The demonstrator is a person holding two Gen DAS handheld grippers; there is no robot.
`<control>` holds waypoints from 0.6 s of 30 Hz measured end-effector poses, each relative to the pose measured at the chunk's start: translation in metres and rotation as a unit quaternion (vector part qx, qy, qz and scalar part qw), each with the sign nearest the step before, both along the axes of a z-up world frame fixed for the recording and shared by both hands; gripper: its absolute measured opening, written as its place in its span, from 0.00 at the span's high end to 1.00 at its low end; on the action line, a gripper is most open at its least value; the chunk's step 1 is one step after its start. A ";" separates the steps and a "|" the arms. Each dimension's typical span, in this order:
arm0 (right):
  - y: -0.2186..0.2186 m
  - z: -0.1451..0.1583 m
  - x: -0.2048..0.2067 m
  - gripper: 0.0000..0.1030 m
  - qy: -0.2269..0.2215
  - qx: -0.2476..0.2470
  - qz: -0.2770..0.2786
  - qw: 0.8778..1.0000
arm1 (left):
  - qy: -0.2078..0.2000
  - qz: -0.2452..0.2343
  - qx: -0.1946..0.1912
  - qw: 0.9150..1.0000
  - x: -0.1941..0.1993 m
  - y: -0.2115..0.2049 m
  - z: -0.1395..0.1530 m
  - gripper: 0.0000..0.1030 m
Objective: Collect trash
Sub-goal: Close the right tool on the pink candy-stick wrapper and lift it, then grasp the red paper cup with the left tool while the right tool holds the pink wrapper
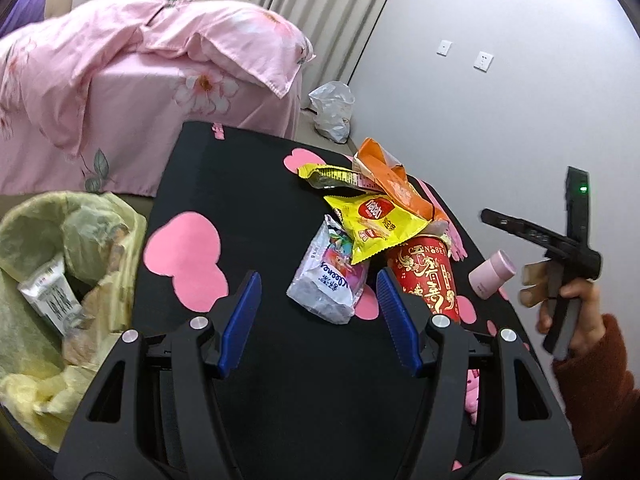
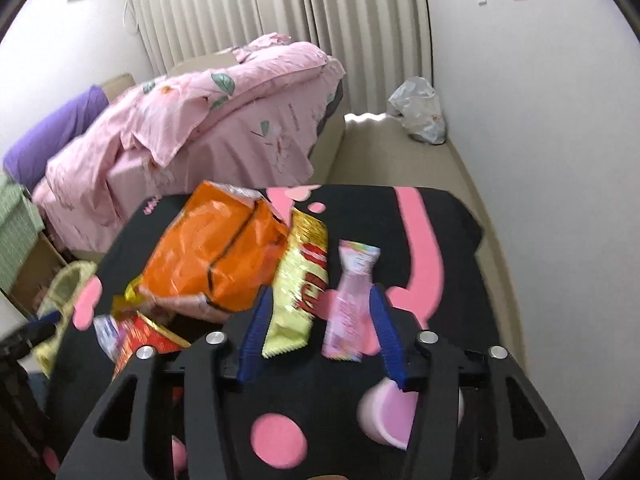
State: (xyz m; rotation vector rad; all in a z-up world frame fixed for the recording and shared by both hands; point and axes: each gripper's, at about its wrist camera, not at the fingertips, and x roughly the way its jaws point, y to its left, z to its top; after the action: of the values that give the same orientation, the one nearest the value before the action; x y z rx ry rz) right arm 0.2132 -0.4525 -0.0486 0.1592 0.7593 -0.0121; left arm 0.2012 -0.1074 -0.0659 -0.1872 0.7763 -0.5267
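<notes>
Some trash already sits in the yellow-lined bin [image 1: 60, 280] beside the black table's [image 1: 280, 380] left edge. Orange, yellow and white wrappers [image 1: 372, 216] still lie mid-table. The left gripper [image 1: 320, 320] and right gripper [image 2: 320, 332] are both wide apart, holding nothing.

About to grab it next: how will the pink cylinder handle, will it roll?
The pink cylinder lies on its side near the table edge, so a nudge would probably roll it. It looks rigid and smooth, so it may slip between the fingers. Probably light for its size, though contents can't be seen.
</notes>
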 end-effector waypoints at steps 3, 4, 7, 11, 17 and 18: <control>0.004 -0.012 0.033 0.54 0.031 -0.020 -0.043 0.998 | 0.001 -0.009 0.005 1.000 0.000 -0.002 -0.002 0.44; 0.003 -0.015 0.041 0.54 0.041 -0.019 -0.054 0.998 | -0.002 -0.011 0.008 1.000 0.000 -0.001 -0.002 0.44; 0.000 -0.027 0.076 0.54 0.084 -0.033 -0.092 0.992 | -0.010 -0.004 -0.001 1.000 0.001 0.011 -0.001 0.44; 0.004 -0.044 0.098 0.55 0.119 -0.069 -0.111 0.984 | -0.006 0.007 -0.028 1.000 0.009 0.027 -0.003 0.44; 0.013 -0.051 0.087 0.78 0.112 -0.085 -0.074 0.987 | -0.009 0.006 -0.030 0.999 0.011 0.036 -0.005 0.44; 0.014 -0.048 0.081 0.78 0.102 -0.087 -0.071 0.988 | -0.009 0.006 -0.029 1.000 0.010 0.037 -0.005 0.44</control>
State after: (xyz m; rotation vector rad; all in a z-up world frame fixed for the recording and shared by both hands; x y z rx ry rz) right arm 0.2942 -0.4382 -0.0967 0.0453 0.9463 -0.2328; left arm 0.2115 -0.0700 -0.0708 -0.2411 0.7423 -0.5392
